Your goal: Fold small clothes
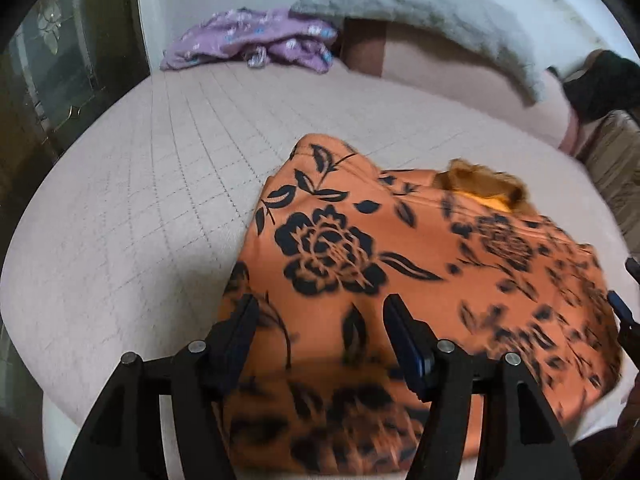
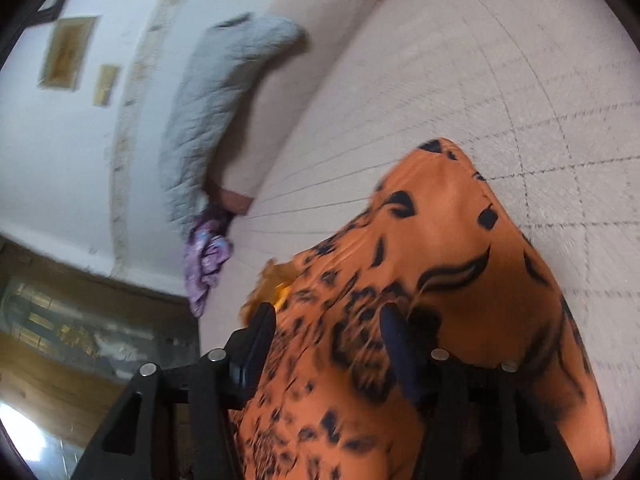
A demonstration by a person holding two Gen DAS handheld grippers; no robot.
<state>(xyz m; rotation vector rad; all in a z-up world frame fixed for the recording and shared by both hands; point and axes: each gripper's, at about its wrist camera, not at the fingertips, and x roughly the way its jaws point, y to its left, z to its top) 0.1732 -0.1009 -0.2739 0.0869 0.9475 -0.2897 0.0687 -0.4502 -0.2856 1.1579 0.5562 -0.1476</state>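
1. Orange floral garment (image 1: 360,264) fills the foreground of both wrist views; it lies on the bed (image 1: 140,208) in front of you, doubled over on itself at least once, with a darker lining or collar (image 1: 480,184) showing at its far edge. You seem to be somewhere in the middle of folding this piece: a fold looks laid, but the bundle is still broad and a bit rumpled, so it probably needs another fold or some smoothing.
2. Further back, a purple flowered garment (image 1: 256,40) sits crumpled near the grey pillow (image 1: 420,4), well apart from the orange one. It is untouched, so judge it as work still left.
3. Your left gripper (image 1: 320,312) hovers over the near edge of the orange cloth with its jaws parted about halfway; fabric shows in the gap, yet neither pad presses on it.
4. Your right gripper (image 2: 328,320) stands likewise, jaws roughly half open above the cloth, gripping nothing that you can see.
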